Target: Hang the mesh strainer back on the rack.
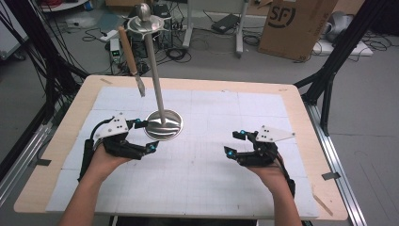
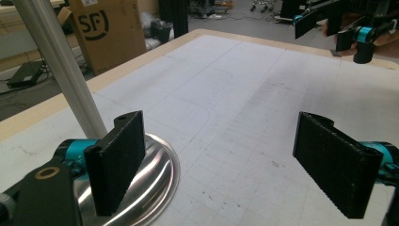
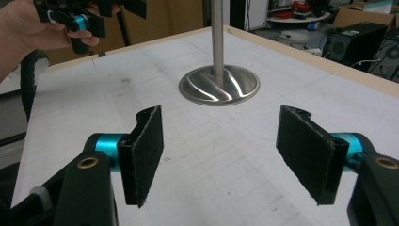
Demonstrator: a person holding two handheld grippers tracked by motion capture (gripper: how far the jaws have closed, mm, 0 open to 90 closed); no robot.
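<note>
1. We see the left gripper (image 1: 143,135) spread wide, holding nothing, just left of the metal stand (image 1: 163,125).
2. The right gripper (image 1: 236,143), near right, also gapes empty.
3. A knife (image 1: 131,59) hangs from the stand's top.

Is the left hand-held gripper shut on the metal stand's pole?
No: the left hand-held gripper has its jaws wide apart over bare table, with the stand's pole outside them, beside the near jaw.

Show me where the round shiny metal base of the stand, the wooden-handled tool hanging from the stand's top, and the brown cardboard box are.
round shiny metal base (image 1: 163,126), high view, on its domed top surface.
wooden-handled tool (image 1: 127,52), high view, on the middle of its handle.
brown cardboard box (image 1: 296,26), high view, on its printed front face.
</note>
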